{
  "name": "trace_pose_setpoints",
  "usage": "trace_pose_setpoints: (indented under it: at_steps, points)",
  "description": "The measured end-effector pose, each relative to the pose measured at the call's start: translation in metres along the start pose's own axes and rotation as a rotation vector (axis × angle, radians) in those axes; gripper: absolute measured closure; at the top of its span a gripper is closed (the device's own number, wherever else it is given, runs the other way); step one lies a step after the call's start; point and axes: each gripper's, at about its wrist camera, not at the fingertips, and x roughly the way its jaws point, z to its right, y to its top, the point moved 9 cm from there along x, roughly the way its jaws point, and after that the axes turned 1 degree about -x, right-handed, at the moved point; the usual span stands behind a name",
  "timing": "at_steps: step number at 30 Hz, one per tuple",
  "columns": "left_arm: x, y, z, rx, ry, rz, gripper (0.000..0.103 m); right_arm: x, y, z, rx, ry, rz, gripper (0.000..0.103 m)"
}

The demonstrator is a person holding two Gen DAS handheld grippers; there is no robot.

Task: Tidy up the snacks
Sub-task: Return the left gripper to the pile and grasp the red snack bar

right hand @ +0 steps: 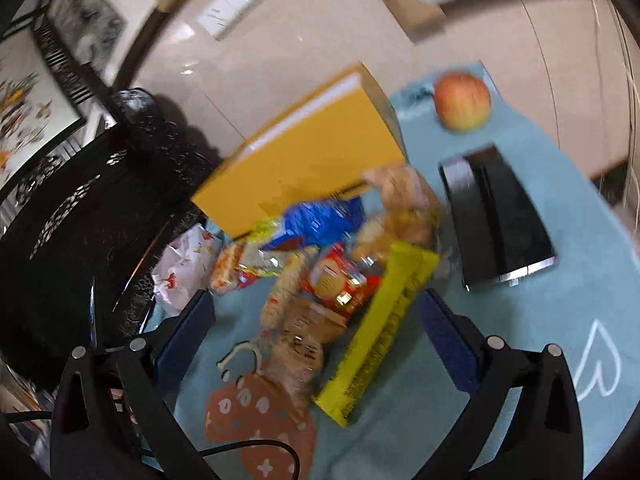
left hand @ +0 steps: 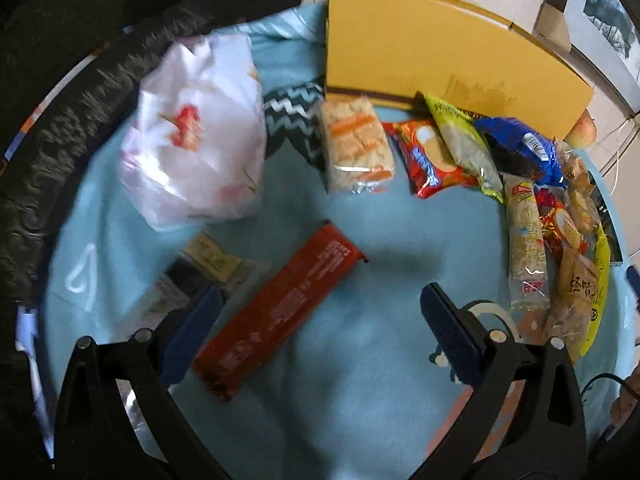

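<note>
In the left wrist view my left gripper [left hand: 320,328] is open and empty, low over a long red snack pack [left hand: 276,312] that lies slantwise on the light blue cloth [left hand: 360,400], close to the left finger. A row of snack packs [left hand: 440,152] curves along the right. In the right wrist view my right gripper [right hand: 316,344] is open and empty above a pile of snacks, with a long yellow pack [right hand: 376,336] and a brown packet [right hand: 300,344] between the fingers.
A yellow box [left hand: 440,48] stands at the back. A white plastic bag [left hand: 192,132] lies at the left beside a dark carved edge [left hand: 60,152]. An apple [right hand: 462,100] and a black box [right hand: 496,216] lie at the right in the right wrist view.
</note>
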Motion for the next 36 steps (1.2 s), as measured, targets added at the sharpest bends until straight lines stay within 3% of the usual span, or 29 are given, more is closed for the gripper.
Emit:
trace_pose_setpoints:
  at_steps: [5,9,18,22,27,28,30,31,32,36]
  points:
    - [0.018,-0.007,0.009,0.095,0.080,-0.018,0.002,0.003,-0.009,-0.013,-0.015,0.058,-0.033,0.001]
    - [0.018,-0.014,0.001,-0.026,-0.014,-0.041,0.002,0.004,-0.017,-0.024,-0.127,-0.005,-0.020,0.001]
    - [0.005,-0.045,0.014,0.084,-0.025,-0.118,0.002,0.001,-0.015,-0.023,-0.130,0.011,-0.008,0.001]
    - [0.010,-0.037,0.009,0.046,-0.016,-0.154,0.002,0.007,-0.017,-0.016,-0.123,-0.019,-0.022,0.001]
    - [0.015,-0.031,0.008,0.045,-0.007,-0.171,0.002,0.006,-0.011,-0.012,-0.187,-0.087,0.045,0.001]
    - [0.014,-0.029,0.006,0.053,-0.006,-0.160,0.008,0.007,-0.011,-0.012,-0.199,-0.095,0.048,0.001]
    - [0.009,-0.021,-0.001,0.035,0.000,-0.130,0.037,0.010,-0.012,-0.012,-0.210,-0.097,0.041,0.001]
    - [0.006,-0.018,-0.007,0.012,-0.006,-0.122,0.069,0.010,-0.012,-0.013,-0.213,-0.091,0.040,0.001]
    - [0.004,-0.016,-0.012,-0.017,-0.031,-0.131,0.079,0.009,-0.012,-0.015,-0.221,-0.089,0.045,0.001]
    - [0.003,-0.015,-0.017,0.002,-0.051,-0.135,0.079,0.005,-0.010,-0.016,-0.228,-0.087,0.067,0.001]
